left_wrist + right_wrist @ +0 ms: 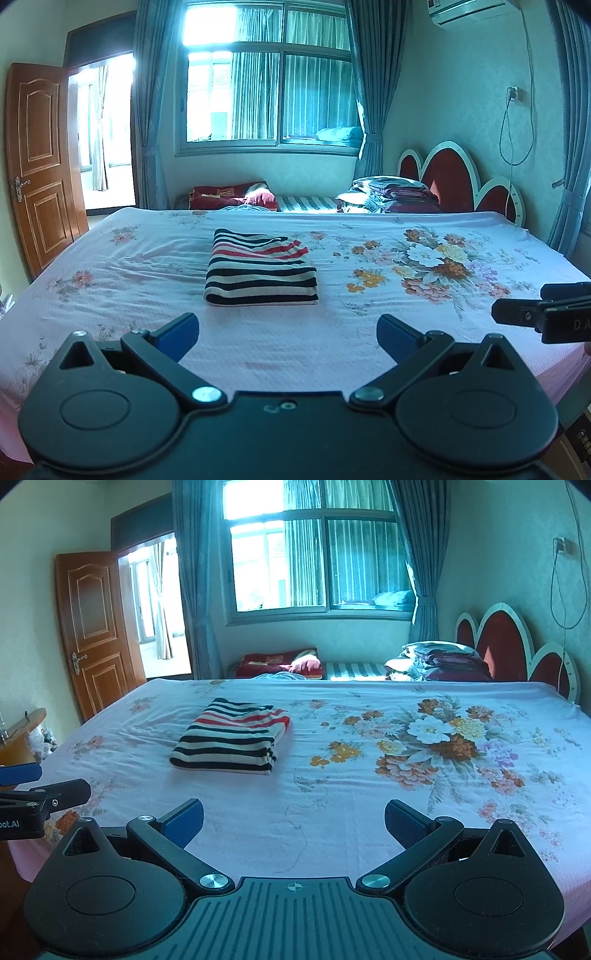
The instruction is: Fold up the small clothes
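A small garment (pixel 260 269) with black, white and red stripes lies folded into a neat rectangle on the bed; it also shows in the right wrist view (pixel 232 738). My left gripper (pixel 288 336) is open and empty, hovering over the near edge of the bed, in front of the garment and apart from it. My right gripper (pixel 293 821) is open and empty, near the front edge and to the right of the garment. Each gripper shows at the side of the other's view: the right one (pixel 543 310), the left one (pixel 40 794).
The bed has a pink floral sheet (pixel 406 332) and a red headboard (pixel 450 181) at the right. Stacked bedding (pixel 388 194) and a red blanket (pixel 232 195) lie beyond the far edge. A wooden door (pixel 37 162) stands open at the left.
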Tool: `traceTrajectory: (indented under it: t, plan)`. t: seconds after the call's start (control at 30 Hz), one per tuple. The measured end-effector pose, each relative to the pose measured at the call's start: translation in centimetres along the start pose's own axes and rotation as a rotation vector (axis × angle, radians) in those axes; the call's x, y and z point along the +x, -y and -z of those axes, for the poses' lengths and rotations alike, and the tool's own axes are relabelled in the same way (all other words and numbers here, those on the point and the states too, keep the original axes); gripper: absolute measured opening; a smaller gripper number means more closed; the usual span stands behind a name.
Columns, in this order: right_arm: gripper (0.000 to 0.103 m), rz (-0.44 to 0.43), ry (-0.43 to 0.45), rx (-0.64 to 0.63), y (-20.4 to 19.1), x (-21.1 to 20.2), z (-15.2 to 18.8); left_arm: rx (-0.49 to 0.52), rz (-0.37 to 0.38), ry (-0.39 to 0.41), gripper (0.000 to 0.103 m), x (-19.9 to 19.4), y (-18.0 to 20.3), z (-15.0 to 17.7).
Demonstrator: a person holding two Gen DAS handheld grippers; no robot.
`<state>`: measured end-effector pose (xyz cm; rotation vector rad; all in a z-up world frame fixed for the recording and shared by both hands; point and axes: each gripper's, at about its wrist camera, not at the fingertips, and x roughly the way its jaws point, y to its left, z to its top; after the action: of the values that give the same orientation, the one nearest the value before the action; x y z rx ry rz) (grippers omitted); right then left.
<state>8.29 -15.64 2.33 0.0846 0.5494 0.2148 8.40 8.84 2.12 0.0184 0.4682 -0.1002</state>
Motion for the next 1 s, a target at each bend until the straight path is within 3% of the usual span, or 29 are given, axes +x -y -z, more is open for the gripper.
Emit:
traceTrajectory:
  t: [1.0]
  plan:
    - [0.103,-0.009,0.015,-0.015,0.87,0.37,-0.81,0.003,-0.004,0.011,0.102,0.90,-0.05,-0.88]
